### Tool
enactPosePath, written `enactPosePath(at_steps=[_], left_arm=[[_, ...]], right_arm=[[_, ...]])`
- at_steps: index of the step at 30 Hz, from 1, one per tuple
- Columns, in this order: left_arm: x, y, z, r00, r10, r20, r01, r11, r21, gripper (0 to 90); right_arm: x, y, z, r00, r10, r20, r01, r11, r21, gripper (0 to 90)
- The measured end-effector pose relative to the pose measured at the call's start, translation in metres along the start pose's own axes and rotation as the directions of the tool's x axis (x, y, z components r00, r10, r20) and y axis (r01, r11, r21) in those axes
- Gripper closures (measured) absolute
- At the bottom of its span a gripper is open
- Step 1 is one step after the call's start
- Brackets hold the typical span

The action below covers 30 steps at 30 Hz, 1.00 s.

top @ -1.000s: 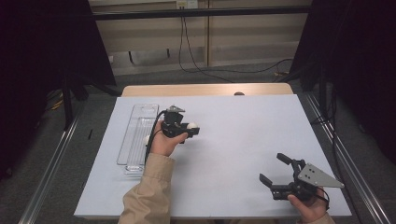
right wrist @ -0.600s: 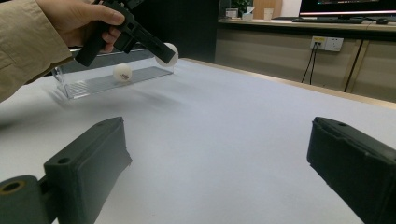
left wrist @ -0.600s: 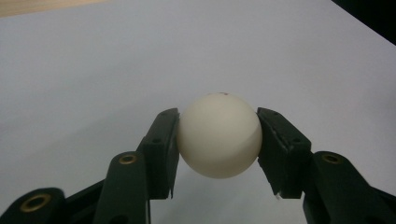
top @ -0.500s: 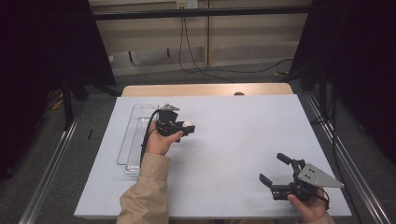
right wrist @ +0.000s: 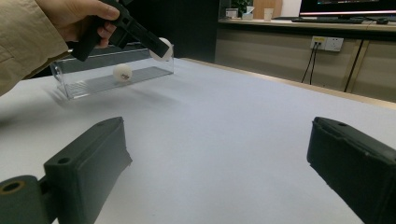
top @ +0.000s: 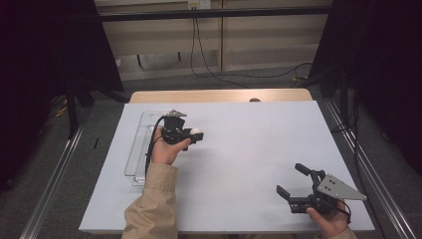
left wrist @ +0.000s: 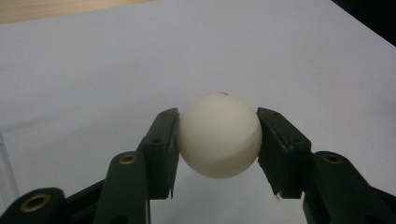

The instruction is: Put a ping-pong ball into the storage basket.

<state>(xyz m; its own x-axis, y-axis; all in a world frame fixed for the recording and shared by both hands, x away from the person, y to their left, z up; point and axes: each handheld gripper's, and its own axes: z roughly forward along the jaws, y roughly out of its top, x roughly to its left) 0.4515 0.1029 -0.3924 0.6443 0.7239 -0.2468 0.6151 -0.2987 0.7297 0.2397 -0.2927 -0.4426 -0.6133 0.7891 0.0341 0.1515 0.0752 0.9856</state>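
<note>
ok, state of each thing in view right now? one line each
left hand-held gripper: shut on a white ball, held above the table
white ball: clamped between the jaws, off the table
right hand-held gripper: open, empty, near the table's front right
clear tray: open-topped, on the table
second white ball: lying in the clear tray

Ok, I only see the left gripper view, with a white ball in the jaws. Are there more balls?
Observer: Yes. The right gripper view shows a second ball lying in a clear tray.
Operator: Where's my other gripper?
Observer: The right gripper is near the table's right front corner, jaws open, holding nothing.
Operator: Is my ball over the tray?
Observer: No. In the high view, the held ball is just right of the tray.
</note>
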Motion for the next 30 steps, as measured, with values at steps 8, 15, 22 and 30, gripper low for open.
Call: enactPosePath(at_steps=[8,15,22,30], left_arm=[[0.005,0.001,-0.008,0.9998,-0.011,-0.017,0.011,0.9999,-0.01,50.9],[0.009,0.0,-0.012,0.9994,-0.015,-0.031,0.015,0.9998,-0.013,50.9],[0.012,0.0,-0.017,0.9991,-0.015,-0.041,0.014,0.9997,-0.018,50.9],[0.016,0.0,-0.023,0.9985,-0.034,-0.043,0.032,0.999,-0.03,50.9]], right_arm=[[0.0,0.0,0.0,1.0,0.001,-0.001,-0.001,1.0,-0.001,4.3],[0.0,0.0,0.0,1.0,0.0,-0.001,0.0,1.0,-0.002,4.3],[0.0,0.0,0.0,1.0,0.002,0.0,-0.002,1.0,0.0,4.3],[0.0,0.0,0.0,1.0,0.001,-0.001,-0.001,1.0,0.0,4.3]])
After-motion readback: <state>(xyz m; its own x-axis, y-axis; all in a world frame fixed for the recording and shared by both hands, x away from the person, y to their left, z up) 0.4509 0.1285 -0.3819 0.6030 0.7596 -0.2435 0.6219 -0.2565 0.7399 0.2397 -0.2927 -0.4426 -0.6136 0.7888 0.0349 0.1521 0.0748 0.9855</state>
